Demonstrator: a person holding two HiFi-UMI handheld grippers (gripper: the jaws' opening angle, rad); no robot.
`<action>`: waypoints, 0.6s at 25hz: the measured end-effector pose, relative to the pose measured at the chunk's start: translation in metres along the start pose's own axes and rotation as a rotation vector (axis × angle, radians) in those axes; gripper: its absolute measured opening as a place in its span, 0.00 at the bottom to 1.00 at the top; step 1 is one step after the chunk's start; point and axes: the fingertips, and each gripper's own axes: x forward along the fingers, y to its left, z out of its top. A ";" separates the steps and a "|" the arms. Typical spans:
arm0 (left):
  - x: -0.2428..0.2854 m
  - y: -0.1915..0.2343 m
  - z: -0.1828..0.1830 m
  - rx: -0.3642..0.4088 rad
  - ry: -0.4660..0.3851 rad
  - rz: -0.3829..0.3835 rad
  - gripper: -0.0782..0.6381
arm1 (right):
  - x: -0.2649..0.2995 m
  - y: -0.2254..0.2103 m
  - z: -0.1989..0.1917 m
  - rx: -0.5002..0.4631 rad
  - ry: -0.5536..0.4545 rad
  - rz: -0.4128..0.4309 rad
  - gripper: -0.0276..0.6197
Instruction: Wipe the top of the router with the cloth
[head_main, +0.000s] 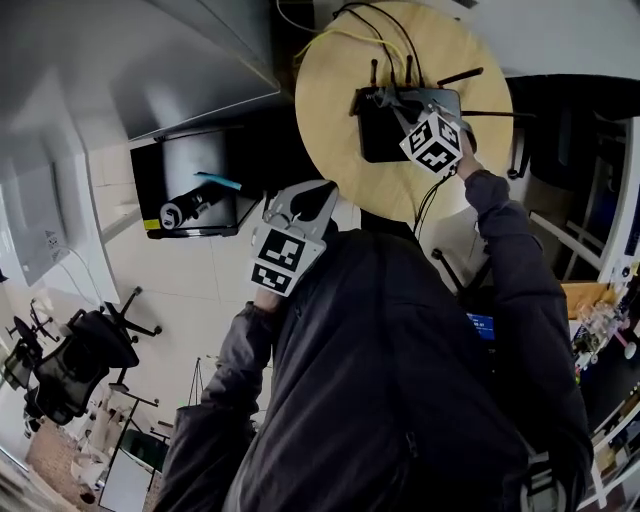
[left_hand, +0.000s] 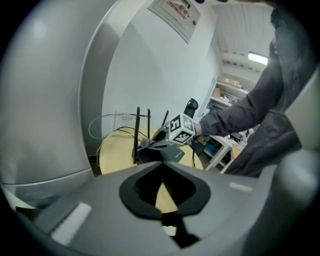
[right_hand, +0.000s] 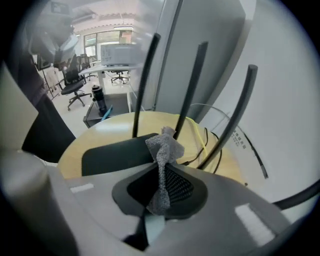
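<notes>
Pinching a crumpled grey woven cloth (right_hand: 164, 148) between jaws that are closed on it, the right tool (right_hand: 162, 164) hangs just above the flat black plastic router (right_hand: 116, 153), which lies on the round pale wooden desk (right_hand: 112, 125) with its thin black antennas (right_hand: 189, 90) standing up close by. The left tool (left_hand: 161, 165) is held back, well apart from the router, its jaws brought together with nothing between them. Only a narrow strip of the cloth is gripped, so dragging it across the lid could likely pull it free. The router looks light and nothing steadies it, so a firm wipe may push it along the desk and tug the yellow cable (right_hand: 204, 136). A sideways stroke could also knock an antenna. No brand shows on the router. A wall notice (left_hand: 172, 10) in the left gripper view and some print on the wall (right_hand: 246, 138) in the right gripper view are too blurred to read.
</notes>
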 end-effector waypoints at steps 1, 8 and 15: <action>0.000 0.001 0.001 -0.006 -0.002 0.010 0.11 | 0.005 -0.007 -0.003 -0.011 0.013 -0.005 0.09; 0.003 0.000 0.002 -0.039 -0.007 0.050 0.11 | 0.014 -0.004 -0.012 -0.069 0.028 0.015 0.09; 0.021 -0.009 0.014 -0.026 -0.011 0.040 0.11 | -0.003 0.037 -0.027 -0.102 0.042 0.079 0.09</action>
